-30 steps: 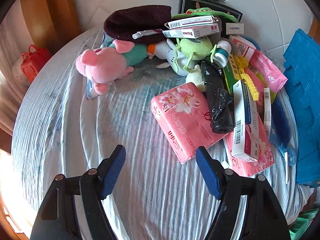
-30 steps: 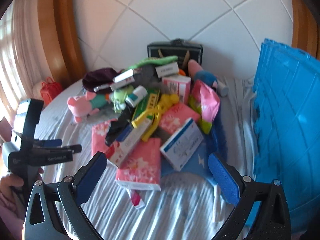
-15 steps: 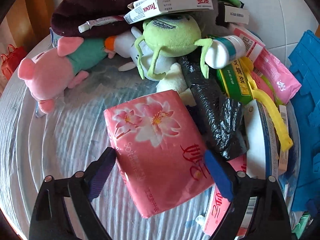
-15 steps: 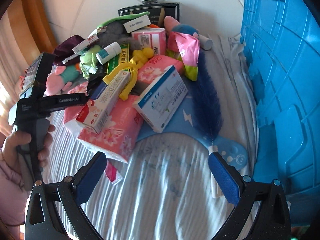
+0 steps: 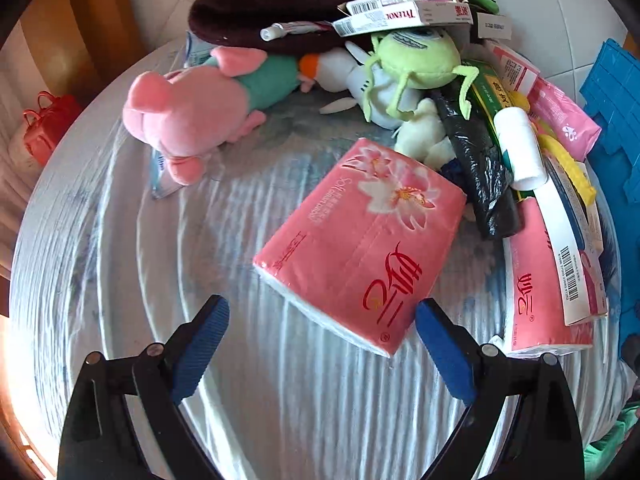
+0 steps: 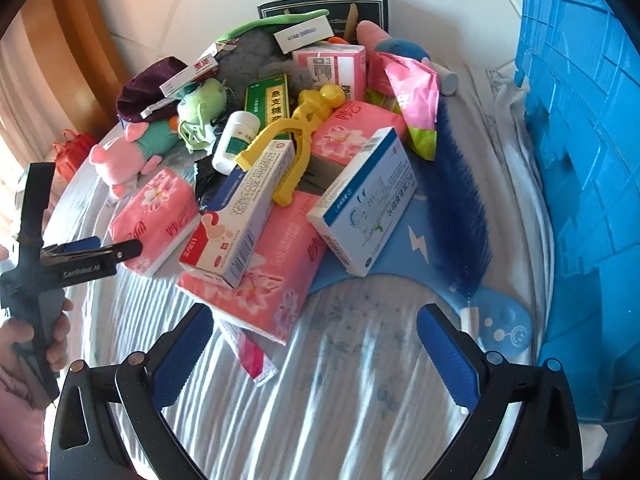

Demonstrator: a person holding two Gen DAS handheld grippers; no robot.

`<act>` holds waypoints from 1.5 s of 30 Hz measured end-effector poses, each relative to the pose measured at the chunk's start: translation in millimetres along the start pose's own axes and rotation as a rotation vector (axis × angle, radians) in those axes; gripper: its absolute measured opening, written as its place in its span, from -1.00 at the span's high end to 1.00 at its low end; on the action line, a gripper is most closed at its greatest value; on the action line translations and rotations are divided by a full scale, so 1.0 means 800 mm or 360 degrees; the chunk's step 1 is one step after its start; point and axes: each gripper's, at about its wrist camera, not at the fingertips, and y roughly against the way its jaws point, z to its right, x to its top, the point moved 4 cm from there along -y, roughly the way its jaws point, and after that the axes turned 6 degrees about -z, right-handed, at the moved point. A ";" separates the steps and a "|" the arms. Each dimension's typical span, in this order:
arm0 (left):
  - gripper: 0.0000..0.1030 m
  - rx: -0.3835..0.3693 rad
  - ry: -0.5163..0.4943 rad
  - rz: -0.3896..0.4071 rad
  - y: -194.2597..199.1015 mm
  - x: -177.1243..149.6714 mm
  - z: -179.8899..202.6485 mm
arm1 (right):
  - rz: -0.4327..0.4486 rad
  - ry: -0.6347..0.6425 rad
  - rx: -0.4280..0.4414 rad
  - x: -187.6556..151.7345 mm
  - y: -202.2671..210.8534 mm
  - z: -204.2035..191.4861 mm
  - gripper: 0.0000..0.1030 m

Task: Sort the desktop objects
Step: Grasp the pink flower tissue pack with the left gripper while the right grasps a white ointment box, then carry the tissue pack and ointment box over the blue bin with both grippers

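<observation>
A pile of objects lies on a striped cloth. A pink tissue pack lies just ahead of my open left gripper, its near corner between the jaws; the pack also shows in the right wrist view. Behind it lie a pink pig plush, a green one-eyed plush, a black bag and a white bottle. My right gripper is open and empty, near a second tissue pack, a toothpaste box and a blue-white medicine box.
A blue plastic crate stands at the right. A blue brush lies on a blue mat. A yellow clip, a green box and a dark hat sit in the pile. A red bag is far left.
My left gripper pushed in close over the pink tissue pack, then drew back slightly; the pack has turned and lies skewed. My right gripper moved closer to the pile.
</observation>
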 end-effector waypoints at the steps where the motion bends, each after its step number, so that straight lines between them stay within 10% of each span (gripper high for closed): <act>1: -0.86 -0.0012 0.0003 0.0019 0.008 0.004 0.000 | -0.0006 -0.0009 0.0019 0.006 -0.001 -0.004 -1.00; 11: -0.88 0.0071 -0.0369 -0.0117 -0.038 0.048 0.047 | -0.0131 -0.0073 -0.0013 0.070 -0.025 -0.044 -0.99; 20: -0.85 -0.0020 -0.0305 -0.0330 -0.082 0.067 0.027 | -0.0324 -0.0186 0.0004 0.087 -0.079 -0.053 -0.03; 22: -0.82 -0.0067 -0.0241 -0.0293 -0.071 0.063 0.020 | -0.0300 -0.0151 -0.0053 0.089 -0.080 -0.054 0.24; 45: -0.80 -0.0234 -0.0210 0.0495 0.202 0.058 0.103 | 0.0299 0.0022 -0.0058 0.097 0.143 -0.035 0.25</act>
